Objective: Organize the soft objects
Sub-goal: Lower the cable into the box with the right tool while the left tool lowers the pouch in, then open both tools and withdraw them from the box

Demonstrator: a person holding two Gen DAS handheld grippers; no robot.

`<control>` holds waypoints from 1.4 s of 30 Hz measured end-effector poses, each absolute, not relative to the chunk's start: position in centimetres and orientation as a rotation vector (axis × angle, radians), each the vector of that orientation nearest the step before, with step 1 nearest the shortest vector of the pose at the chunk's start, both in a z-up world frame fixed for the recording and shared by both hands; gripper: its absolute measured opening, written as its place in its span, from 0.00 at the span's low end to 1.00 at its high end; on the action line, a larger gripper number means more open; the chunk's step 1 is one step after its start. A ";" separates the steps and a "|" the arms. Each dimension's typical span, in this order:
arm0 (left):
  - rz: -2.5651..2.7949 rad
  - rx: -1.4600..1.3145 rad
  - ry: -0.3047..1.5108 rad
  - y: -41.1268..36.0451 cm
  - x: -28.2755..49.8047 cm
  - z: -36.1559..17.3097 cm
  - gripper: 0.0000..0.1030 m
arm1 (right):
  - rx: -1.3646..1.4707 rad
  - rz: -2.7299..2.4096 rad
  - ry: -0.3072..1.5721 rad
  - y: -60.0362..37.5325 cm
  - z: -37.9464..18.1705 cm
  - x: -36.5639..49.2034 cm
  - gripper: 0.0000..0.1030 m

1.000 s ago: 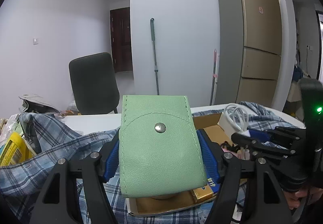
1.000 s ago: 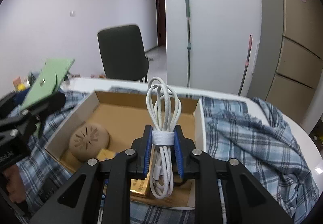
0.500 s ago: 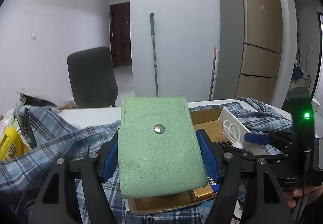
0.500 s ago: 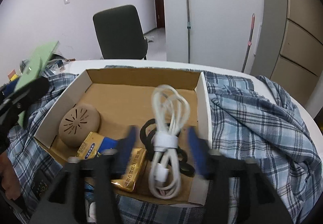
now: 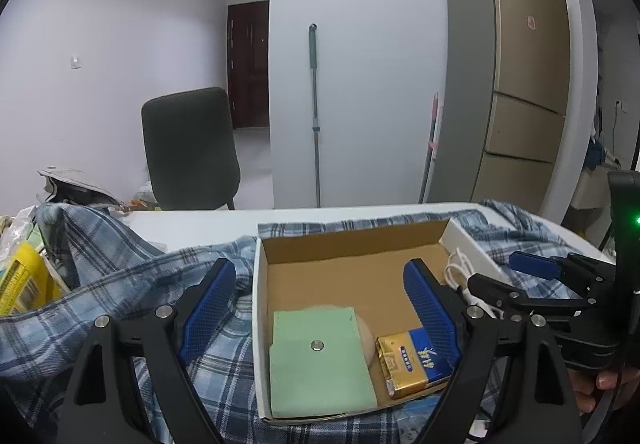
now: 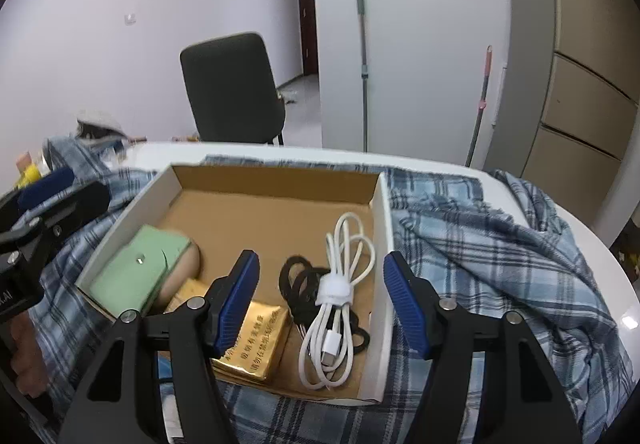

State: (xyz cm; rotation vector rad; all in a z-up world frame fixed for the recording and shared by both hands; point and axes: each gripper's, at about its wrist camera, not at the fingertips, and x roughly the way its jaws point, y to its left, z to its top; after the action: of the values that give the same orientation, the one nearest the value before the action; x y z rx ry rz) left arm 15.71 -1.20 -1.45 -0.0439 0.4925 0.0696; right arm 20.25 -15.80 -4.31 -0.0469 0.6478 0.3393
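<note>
Left wrist view: my left gripper point(image 5: 320, 308) is spread and empty; the green pouch point(image 5: 320, 360) lies at 6 o'clock in the cardboard box point(image 5: 360, 244), long axis toward 12.

Right wrist view: my right gripper point(image 6: 320, 300) is also spread, over the white cable point(image 6: 340, 296), running 12 to 6. Only here do black hair ties point(image 6: 296, 280) show.

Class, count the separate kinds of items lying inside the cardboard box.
5: green pouch front left, on the tan puck; gold packet front middle; black hair ties under the white cable, right. More may be hidden.
</note>
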 end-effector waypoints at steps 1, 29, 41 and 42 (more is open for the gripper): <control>0.068 -0.048 0.484 -1.2 15.5 -1.0 0.85 | -0.037 0.339 0.638 -16.0 -3.8 20.0 0.62; 0.024 -0.040 0.253 -2.2 2.7 6.9 0.86 | -0.016 0.422 0.386 -17.2 5.0 6.6 0.66; 0.011 -0.002 0.264 -2.2 1.1 2.4 1.00 | -0.071 0.378 0.427 -17.1 0.0 6.7 0.88; 0.008 -0.005 0.271 -2.1 1.1 2.0 1.00 | -0.074 0.376 0.428 -17.1 -0.4 6.7 0.89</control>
State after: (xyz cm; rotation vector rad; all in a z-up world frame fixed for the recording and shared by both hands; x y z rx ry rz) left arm 1.14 -2.08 1.96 -0.0047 0.2708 0.0076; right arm 6.72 -17.06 -0.38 -0.0741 0.4282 0.3760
